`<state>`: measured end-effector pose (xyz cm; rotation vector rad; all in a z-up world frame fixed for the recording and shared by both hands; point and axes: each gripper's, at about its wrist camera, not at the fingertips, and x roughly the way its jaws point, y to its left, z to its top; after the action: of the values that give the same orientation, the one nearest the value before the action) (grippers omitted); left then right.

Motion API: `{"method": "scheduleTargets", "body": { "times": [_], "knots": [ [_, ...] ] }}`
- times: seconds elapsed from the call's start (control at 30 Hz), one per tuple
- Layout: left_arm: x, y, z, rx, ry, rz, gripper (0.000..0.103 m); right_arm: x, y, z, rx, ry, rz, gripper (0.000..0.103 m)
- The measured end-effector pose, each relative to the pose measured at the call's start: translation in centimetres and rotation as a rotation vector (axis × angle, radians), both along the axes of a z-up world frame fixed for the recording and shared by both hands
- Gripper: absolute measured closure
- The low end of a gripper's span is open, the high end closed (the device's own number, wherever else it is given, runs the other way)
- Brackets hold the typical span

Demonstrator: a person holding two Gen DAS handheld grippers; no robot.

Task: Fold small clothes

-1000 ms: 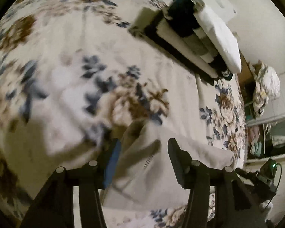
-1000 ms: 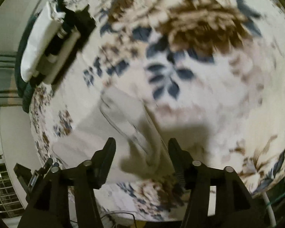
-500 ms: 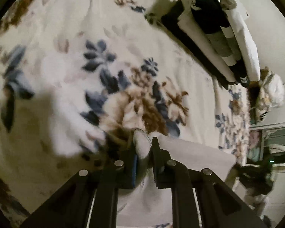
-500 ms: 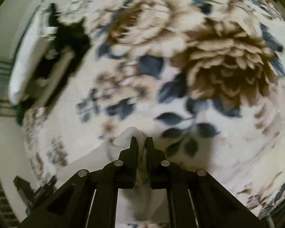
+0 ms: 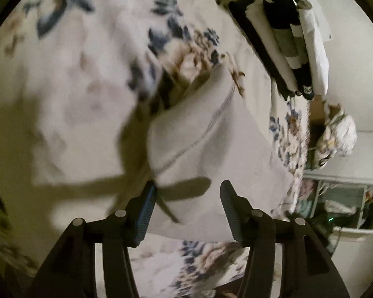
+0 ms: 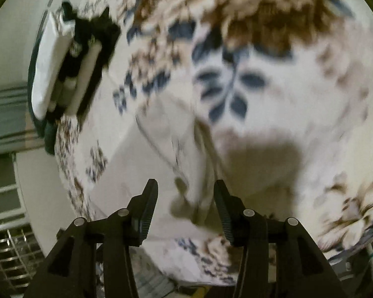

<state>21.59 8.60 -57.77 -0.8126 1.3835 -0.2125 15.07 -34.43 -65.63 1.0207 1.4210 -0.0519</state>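
Note:
A small off-white garment (image 5: 211, 149) lies on the floral bedspread (image 5: 74, 87), its near part folded over with a stitched hem showing. My left gripper (image 5: 187, 211) is open and empty just above the garment's near edge. In the right wrist view the same garment (image 6: 161, 161) lies blurred on the bedspread (image 6: 298, 99). My right gripper (image 6: 185, 206) is open and empty above its near edge.
A stack of folded clothes (image 5: 293, 37) in white, grey and black lies at the far side of the bed, also in the right wrist view (image 6: 69, 67). A bundle (image 5: 338, 134) and shelving (image 5: 348, 203) stand beyond the bed's right edge. A wire rack (image 6: 10, 248) is at lower left.
Both grippers were shut on the garment's edge half a second ago. Now both are open and have drawn back, and the garment lies folded over on the bed.

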Motion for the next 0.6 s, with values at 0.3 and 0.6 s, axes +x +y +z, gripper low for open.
{"method": "scheduleTargets", "body": {
  "times": [0.3,0.6],
  "knots": [
    [-1.1,-0.3,3.6,0.069,-0.076,0.056,0.098,-0.8,2.3,1.5,-0.036,-0.047,-0.019,0.098],
    [-1.4,-0.3,-0.5,0.108,0.015,-0.02,0.094,-2.3,1.6,-0.5,-0.086,0.067,0.09,0.098]
  ]
}}
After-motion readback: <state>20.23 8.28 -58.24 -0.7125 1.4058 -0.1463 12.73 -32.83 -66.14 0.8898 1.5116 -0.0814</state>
